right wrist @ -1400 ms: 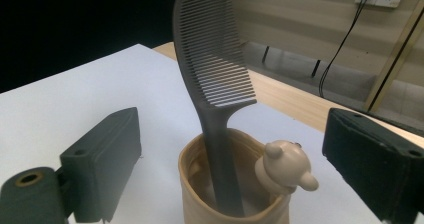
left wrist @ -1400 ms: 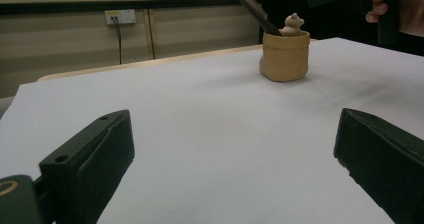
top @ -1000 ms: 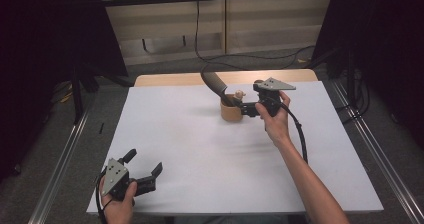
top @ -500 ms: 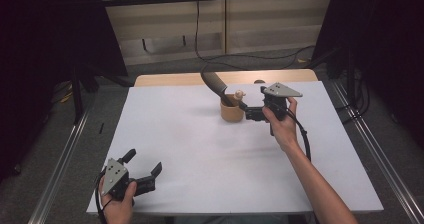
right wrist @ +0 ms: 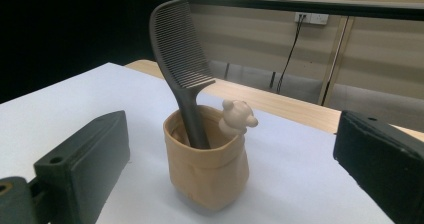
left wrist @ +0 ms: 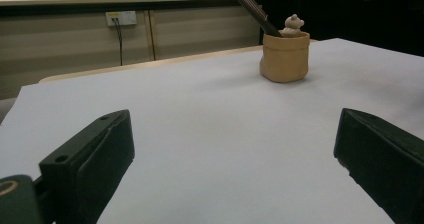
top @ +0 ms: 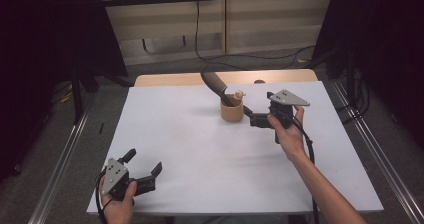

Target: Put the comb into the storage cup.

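One comb leans in the cup (right gripper gaping beside it).

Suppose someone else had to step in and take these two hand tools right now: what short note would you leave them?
Right gripper: open, empty, jaws pointing at the cup from its right, close but not touching.
Left gripper: open, empty, resting at the near left corner of the table, far from the cup.
Things: the tan cup stands upright toward the far middle of the table. A dark comb stands in it, handle down, leaning away over the rim. A small bear figure sits on the cup's rim.
Done: the comb is in the cup.
Left: probably nothing but to draw the right gripper clear, unless the cup itself is to be moved.
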